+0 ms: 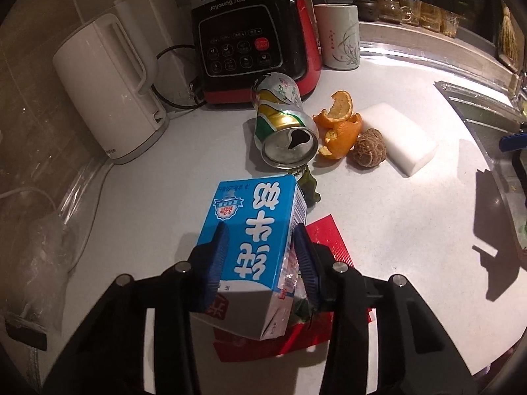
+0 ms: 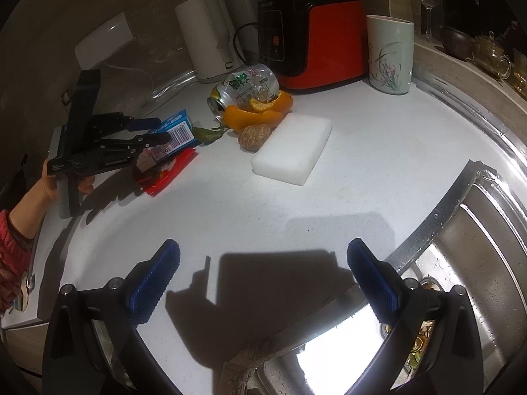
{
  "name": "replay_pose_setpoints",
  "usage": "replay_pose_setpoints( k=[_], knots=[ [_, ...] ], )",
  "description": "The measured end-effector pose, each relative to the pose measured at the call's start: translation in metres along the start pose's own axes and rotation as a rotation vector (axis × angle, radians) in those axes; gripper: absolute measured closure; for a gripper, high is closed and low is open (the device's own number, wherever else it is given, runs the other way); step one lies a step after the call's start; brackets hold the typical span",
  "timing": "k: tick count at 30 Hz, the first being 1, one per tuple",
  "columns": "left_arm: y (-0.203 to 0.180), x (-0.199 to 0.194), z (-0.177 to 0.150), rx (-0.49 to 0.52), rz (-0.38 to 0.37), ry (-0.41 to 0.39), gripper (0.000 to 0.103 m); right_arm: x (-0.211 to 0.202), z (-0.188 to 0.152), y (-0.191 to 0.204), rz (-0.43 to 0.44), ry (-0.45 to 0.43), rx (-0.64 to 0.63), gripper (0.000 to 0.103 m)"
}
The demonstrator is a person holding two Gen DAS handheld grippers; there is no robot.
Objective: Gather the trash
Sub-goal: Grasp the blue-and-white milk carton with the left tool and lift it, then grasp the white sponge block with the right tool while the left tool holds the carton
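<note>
A blue-and-white milk carton (image 1: 253, 247) is tilted up off the white counter, and my left gripper (image 1: 260, 230) is shut on it with a blue pad pressed to each side. The right wrist view shows that same left gripper (image 2: 160, 130) holding the carton (image 2: 179, 130) at the far left. Under the carton lies a red wrapper (image 1: 326, 240). Beyond it are a dented can (image 1: 283, 125) on its side, orange peel (image 1: 339, 125), a brown fuzzy lump (image 1: 369, 146) and a green leaf (image 1: 309, 186). My right gripper (image 2: 263, 250) is open above bare counter, holding nothing.
A white kettle (image 1: 112, 89), a black-and-red blender (image 1: 253, 36) and a painted cup (image 1: 339, 39) line the back wall. A white sponge block (image 2: 293, 149) lies mid-counter. The steel sink (image 2: 477, 247) is at the right. A person's hand (image 2: 49, 184) holds the left gripper.
</note>
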State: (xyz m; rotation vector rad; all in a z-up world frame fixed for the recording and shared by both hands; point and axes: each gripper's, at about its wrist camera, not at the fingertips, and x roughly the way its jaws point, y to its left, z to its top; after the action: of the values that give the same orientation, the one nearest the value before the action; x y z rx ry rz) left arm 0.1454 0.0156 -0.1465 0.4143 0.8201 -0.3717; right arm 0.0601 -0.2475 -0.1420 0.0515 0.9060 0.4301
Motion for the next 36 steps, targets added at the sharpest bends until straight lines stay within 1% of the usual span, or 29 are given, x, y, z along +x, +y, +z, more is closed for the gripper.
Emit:
replay_pose_setpoints(
  k=[4,5,7,9,10,15,16,19,20,21,26,28,32,33,35,36],
  knots=[
    [0.005,-0.003,-0.003,-0.019,-0.032,0.024,0.062,0.001,-0.001,-0.004,0.011,-0.009,0.019,0.002],
    [0.005,-0.003,-0.003,-0.013,-0.022,0.026,0.060,0.001,-0.003,-0.005,0.014,-0.010,0.023,0.002],
    [0.005,-0.003,-0.004,-0.005,-0.012,0.026,0.049,0.002,-0.004,-0.006,0.015,-0.010,0.025,0.002],
    [0.004,-0.003,-0.004,0.004,0.000,0.027,0.028,0.006,-0.008,-0.008,0.024,-0.001,0.038,0.002],
    [0.005,-0.002,-0.004,0.005,0.008,0.025,0.026,0.007,-0.010,-0.009,0.025,0.003,0.040,0.002],
    [0.009,0.007,-0.002,0.014,-0.004,0.059,0.025,0.012,-0.012,-0.012,0.032,0.016,0.042,0.002],
    [0.010,0.010,-0.002,0.020,0.005,0.071,0.025,0.013,-0.012,-0.013,0.035,0.018,0.044,0.002],
    [0.011,0.019,-0.005,0.036,-0.014,0.114,0.026,0.015,-0.011,-0.015,0.040,0.021,0.046,0.002],
    [0.012,0.021,-0.006,0.043,-0.021,0.123,0.031,0.016,-0.010,-0.016,0.041,0.021,0.047,0.002],
    [0.011,0.023,-0.006,0.050,-0.016,0.127,0.033,0.018,-0.010,-0.016,0.043,0.023,0.048,0.002],
    [0.012,0.020,-0.005,0.010,0.020,0.117,0.034,0.026,-0.003,-0.017,0.043,0.033,0.047,0.002],
    [0.011,0.014,-0.004,-0.005,0.048,0.107,0.034,0.031,0.004,-0.018,0.039,0.033,0.050,0.002],
    [0.005,-0.011,-0.003,-0.056,0.090,0.064,0.034,0.046,0.028,-0.022,0.039,0.015,0.099,0.002],
    [0.003,-0.018,-0.003,-0.073,0.095,0.049,0.034,0.056,0.042,-0.024,0.020,0.000,0.130,0.002],
    [-0.003,-0.035,-0.003,-0.125,0.120,0.019,0.034,0.061,0.048,-0.024,0.009,-0.009,0.142,0.002],
    [-0.007,-0.043,-0.004,-0.150,0.136,0.009,0.034,0.067,0.054,-0.023,-0.014,-0.012,0.150,0.002]
  ],
)
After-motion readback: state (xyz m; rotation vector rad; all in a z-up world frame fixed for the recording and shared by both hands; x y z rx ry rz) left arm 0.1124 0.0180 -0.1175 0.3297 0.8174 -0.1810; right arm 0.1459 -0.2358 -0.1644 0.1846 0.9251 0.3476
